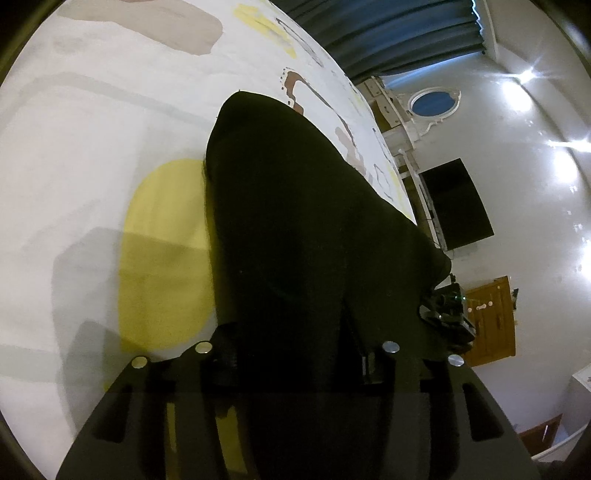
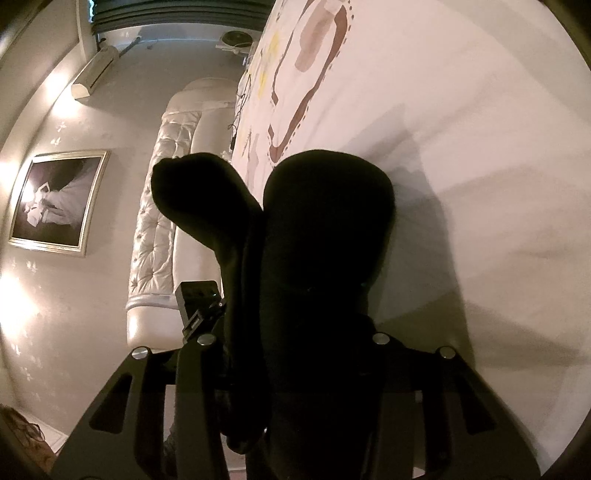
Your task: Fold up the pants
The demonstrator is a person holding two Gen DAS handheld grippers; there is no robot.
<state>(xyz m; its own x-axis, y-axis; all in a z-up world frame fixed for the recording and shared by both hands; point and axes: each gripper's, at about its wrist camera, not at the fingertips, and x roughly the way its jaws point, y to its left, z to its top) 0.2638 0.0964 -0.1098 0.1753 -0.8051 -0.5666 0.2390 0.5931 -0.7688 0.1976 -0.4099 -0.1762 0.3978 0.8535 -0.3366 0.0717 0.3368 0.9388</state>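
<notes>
The black pants [image 1: 295, 229] hang in front of the left wrist camera and cover its fingers. My left gripper [image 1: 295, 354] is shut on the pants, lifted above the patterned white bed sheet [image 1: 92, 129]. In the right wrist view the black pants [image 2: 325, 236] drape over the jaws in two bulging folds. My right gripper [image 2: 295, 354] is shut on them above the bed sheet [image 2: 480, 129]. The other gripper [image 1: 448, 310] shows at the right edge of the cloth in the left view, and as a black block [image 2: 199, 299] in the right view.
A yellow patch [image 1: 162, 258] and brown outlines mark the sheet. A padded white headboard [image 2: 166, 206], a framed picture [image 2: 55, 206] and a wall air conditioner [image 2: 94, 74] are beyond the bed. A dark TV [image 1: 458, 203], a wooden door [image 1: 491, 321] and curtains [image 1: 388, 33] stand on the other side.
</notes>
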